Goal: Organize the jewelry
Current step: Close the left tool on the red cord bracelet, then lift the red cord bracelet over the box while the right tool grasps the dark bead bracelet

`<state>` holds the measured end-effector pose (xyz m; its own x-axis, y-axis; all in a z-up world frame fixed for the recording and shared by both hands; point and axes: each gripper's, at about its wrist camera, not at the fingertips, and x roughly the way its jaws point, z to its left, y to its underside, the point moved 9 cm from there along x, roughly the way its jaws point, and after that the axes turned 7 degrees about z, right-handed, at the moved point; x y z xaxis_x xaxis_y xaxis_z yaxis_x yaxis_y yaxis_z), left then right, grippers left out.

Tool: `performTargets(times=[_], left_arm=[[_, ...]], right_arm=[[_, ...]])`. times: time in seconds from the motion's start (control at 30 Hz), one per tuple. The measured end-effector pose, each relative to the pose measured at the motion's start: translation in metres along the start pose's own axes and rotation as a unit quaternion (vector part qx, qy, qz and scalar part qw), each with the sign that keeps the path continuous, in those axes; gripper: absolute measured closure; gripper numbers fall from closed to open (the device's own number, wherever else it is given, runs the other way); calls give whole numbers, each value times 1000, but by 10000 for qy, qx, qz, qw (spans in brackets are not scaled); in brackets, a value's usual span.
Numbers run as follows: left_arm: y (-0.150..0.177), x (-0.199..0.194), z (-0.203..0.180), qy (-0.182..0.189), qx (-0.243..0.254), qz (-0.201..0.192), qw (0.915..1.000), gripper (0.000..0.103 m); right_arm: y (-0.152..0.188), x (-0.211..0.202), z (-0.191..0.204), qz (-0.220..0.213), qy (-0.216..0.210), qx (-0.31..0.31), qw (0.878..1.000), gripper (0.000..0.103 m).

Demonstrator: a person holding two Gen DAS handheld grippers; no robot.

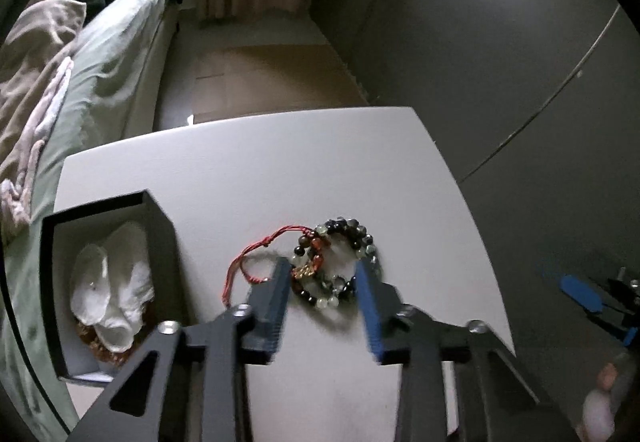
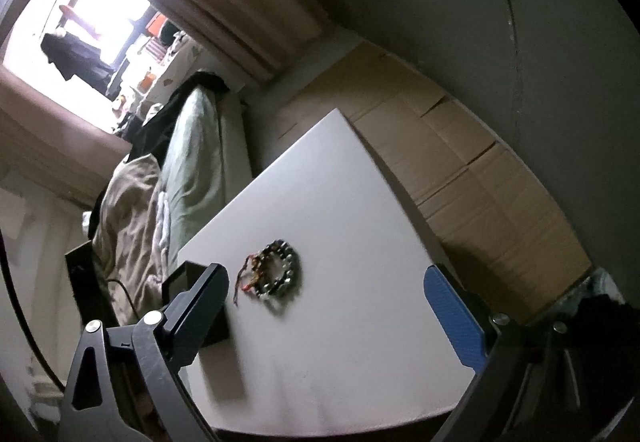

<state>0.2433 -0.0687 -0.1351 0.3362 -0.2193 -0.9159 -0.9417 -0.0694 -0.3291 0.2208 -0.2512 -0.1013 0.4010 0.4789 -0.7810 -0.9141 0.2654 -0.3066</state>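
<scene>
A heap of beaded bracelets [image 1: 338,262] with a red cord bracelet [image 1: 256,262] lies on the white table [image 1: 260,170]. My left gripper [image 1: 324,270] points down at the heap. Its two fingers frame the beads on either side, and I see no pad pressing on them. To the left stands an open black box [image 1: 160,226] holding a white pouch [image 1: 112,290]. The right wrist view shows the same bracelets [image 2: 276,278] out in front of my right gripper [image 2: 325,272], which is open wide with nothing between its fingers. The box [image 2: 186,274] is partly hidden by its left finger.
A bed with green sheet [image 1: 100,82] and a rumpled beige blanket [image 1: 28,74] runs along the table's left side. Cardboard [image 2: 480,182] covers the floor beyond the table's far and right edges. A grey wall [image 1: 500,42] stands to the right.
</scene>
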Motion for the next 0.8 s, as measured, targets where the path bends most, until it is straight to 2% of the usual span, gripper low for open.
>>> performTargets(times=[0.13,0.23,0.33,0.47,0.57,0.67,0.8], left_arm=[[-3,16,-5,-385,162,109,9991,75],[-5,29,-8,-661,254,187,9973,81],[-9,36,-6,-1146,384,67,9926,81],[-6,47,-2,-1385,410,183,9893,81],[-4,54,-2,-1398,433,300,9888,82],[-6,53,3,-1419,390,247,9888,96],[-6,42,7,-1073,321,194,9935,96]], right_arm=[[-6,-4,-10,-32,-58,212,9998,3],[-11,-10,-19,-124,41,324,9994,3],[-14,-14,-25,-177,69,384,9991,3],[-15,-16,-27,-184,33,410,9990,3],[-15,-16,-27,-173,33,408,9990,3],[-16,-16,-27,-170,34,398,9991,3],[-15,-15,-26,-154,68,360,9992,3]])
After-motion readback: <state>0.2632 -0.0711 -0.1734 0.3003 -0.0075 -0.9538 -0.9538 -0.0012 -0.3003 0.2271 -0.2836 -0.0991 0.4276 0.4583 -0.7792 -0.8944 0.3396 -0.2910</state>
